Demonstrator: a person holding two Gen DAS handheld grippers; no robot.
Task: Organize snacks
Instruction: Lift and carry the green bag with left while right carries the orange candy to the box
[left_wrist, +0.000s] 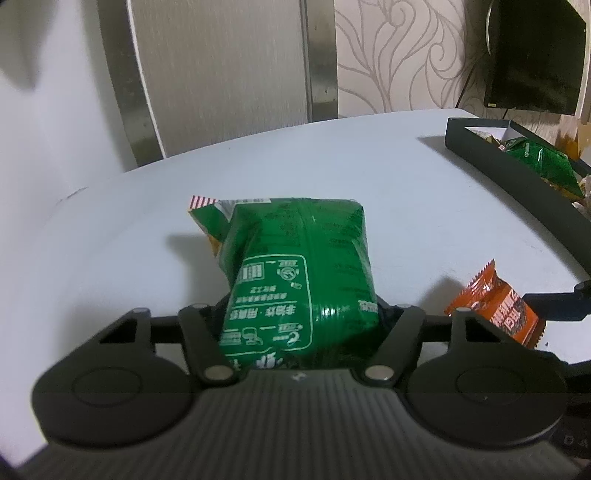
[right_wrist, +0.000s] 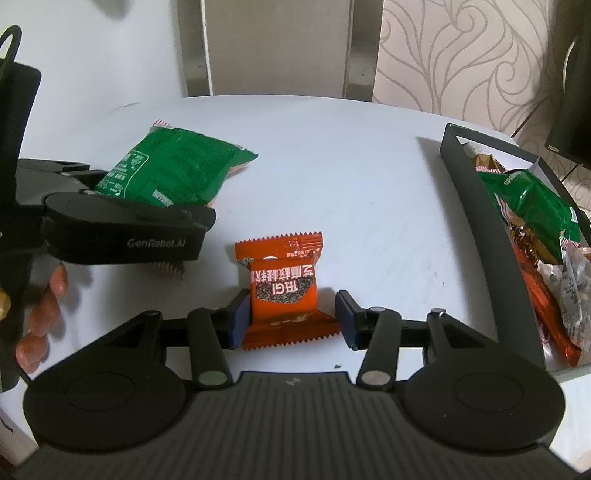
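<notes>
A green snack packet (left_wrist: 295, 251) lies between the jaws of my left gripper (left_wrist: 300, 314), which is shut on its near end; the packet hides the pads. In the right wrist view the same gripper (right_wrist: 184, 210) comes in from the left, clamped on the green packet (right_wrist: 173, 166). An orange snack packet (right_wrist: 284, 291) lies flat on the white table (right_wrist: 369, 177) between the blue pads (right_wrist: 240, 317) of my right gripper (right_wrist: 291, 317). The left pad touches it, the right pad stands a little off, so this gripper is open. The orange packet (left_wrist: 495, 306) also shows in the left wrist view.
A black-rimmed tray (right_wrist: 476, 229) at the right holds several snack packets, one of them green (right_wrist: 532, 206). A hand (right_wrist: 40, 314) grips the left tool at the left edge. A chair back (right_wrist: 277, 48) and a patterned wall stand behind the table.
</notes>
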